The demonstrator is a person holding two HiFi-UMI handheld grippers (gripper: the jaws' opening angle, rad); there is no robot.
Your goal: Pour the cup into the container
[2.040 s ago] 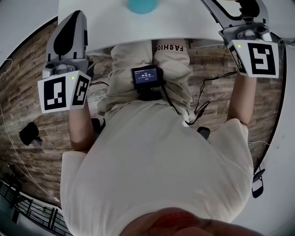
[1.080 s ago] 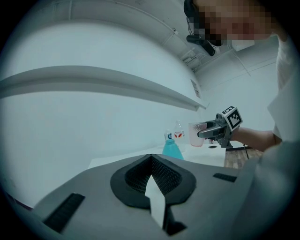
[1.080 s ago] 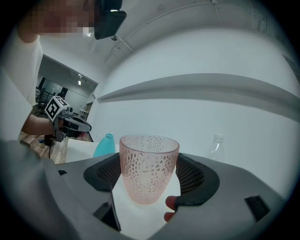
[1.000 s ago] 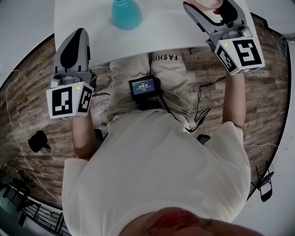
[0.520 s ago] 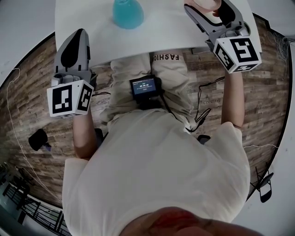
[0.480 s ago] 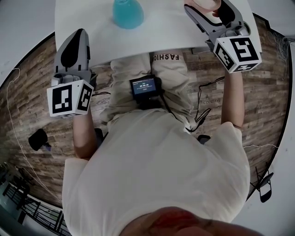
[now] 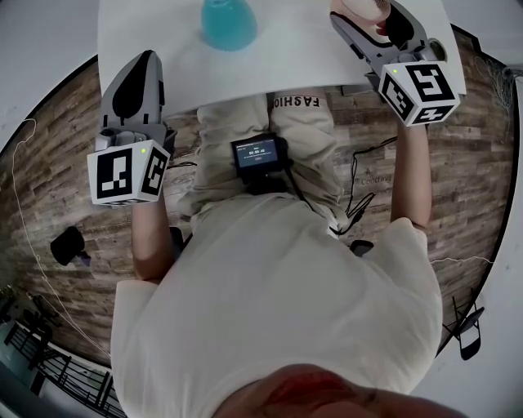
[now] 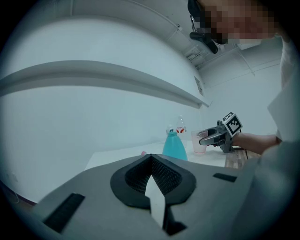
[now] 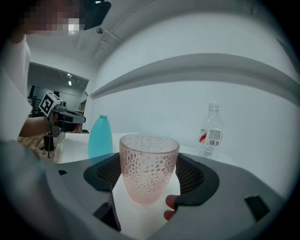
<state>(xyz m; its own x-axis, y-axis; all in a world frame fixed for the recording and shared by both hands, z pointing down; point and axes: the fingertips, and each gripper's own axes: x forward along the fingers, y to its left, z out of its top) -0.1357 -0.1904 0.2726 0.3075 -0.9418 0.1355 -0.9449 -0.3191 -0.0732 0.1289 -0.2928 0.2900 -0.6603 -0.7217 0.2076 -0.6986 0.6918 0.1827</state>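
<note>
And the right gripper (image 7: 365, 11) is in! Two seconds back it hung out past the table's right corner; now it has swung over the white table (image 7: 286, 49) and set itself round the pink cup (image 9: 149, 164). The jaws are spread wide, one pad on each side of the cup's wall. We judge they are not yet squeezing, as the cup is upright with its base on the tabletop. So the reach is done, and the clamp and the lift come next.

We can't make out any liquid through the dimpled wall.

The left gripper (image 8: 151, 164) has barely stirred. It hangs off the table's near left edge, its jaws together on nothing.

The blue bottle (image 9: 100, 136) stands well to the left of the cup, and we take it for the container. Only bare tabletop lies between them, so the path looks free. Its neck is narrow and nothing steadies it, so the pour will want care. A clear water bottle (image 9: 211, 129) stands behind and to the right, out of the way.
</note>
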